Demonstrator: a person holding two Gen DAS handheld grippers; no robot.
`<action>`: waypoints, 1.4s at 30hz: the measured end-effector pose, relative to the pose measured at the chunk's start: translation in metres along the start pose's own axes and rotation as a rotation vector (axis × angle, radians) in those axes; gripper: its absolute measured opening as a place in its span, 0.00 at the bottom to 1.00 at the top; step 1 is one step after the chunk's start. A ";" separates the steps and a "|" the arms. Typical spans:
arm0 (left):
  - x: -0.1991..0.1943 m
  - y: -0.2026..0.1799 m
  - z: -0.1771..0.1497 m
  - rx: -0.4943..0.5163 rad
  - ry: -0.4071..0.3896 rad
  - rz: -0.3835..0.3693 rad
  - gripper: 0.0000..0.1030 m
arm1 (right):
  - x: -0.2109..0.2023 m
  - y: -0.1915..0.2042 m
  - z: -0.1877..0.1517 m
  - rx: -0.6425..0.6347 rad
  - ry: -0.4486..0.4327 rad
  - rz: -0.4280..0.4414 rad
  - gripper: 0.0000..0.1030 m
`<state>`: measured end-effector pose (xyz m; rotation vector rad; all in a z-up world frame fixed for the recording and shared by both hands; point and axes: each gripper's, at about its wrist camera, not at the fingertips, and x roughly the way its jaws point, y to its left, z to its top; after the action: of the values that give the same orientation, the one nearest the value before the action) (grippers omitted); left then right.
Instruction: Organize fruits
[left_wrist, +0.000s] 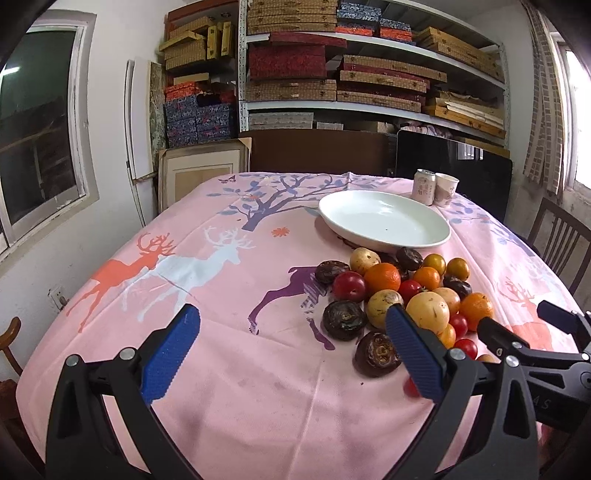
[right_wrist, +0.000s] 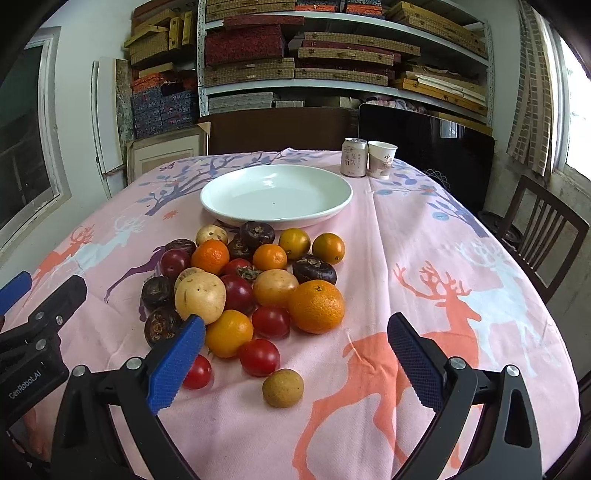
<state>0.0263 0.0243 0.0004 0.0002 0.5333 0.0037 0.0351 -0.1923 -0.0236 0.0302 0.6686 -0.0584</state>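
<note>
My left tool (left_wrist: 291, 343) hangs wide and empty over bare cloth (left_wrist: 229, 387), its right pad just in front of the near-left edge of the fruit pile (left_wrist: 399, 295). My right tool (right_wrist: 295, 354) is also wide, holding nothing; a small tan fruit (right_wrist: 283, 387) and a red tomato (right_wrist: 259, 357) lie between its pads in the right wrist view, on the cloth. The left pad hides part of another tomato (right_wrist: 199, 371).

Pile sits mid-surface, all loose on the cloth: oranges, e.g. the big one (right_wrist: 316, 306), yellow round fruits (right_wrist: 200, 296), dark wrinkled ones (right_wrist: 314, 270), red ones.

Just beyond the pile: white plate (right_wrist: 276, 218), nothing in it, near rim close to the farthest fruits.

Behind the plate, to the right: can (right_wrist: 354, 157) and paper cup (right_wrist: 382, 159), side by side.

Past the surface: shelves (right_wrist: 343, 85) stacked with boxes.
</note>
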 end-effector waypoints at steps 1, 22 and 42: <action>0.002 0.002 0.001 -0.017 0.006 -0.003 0.96 | 0.001 0.000 0.000 0.000 -0.003 0.002 0.97; 0.020 0.005 0.003 -0.016 0.071 0.040 0.96 | 0.005 -0.011 0.009 0.034 -0.009 0.020 0.97; 0.033 -0.013 -0.010 0.248 0.226 -0.224 0.96 | 0.005 0.015 -0.004 -0.386 0.129 0.183 0.97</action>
<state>0.0497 0.0118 -0.0251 0.1840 0.7544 -0.2836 0.0375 -0.1777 -0.0303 -0.2778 0.7945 0.2507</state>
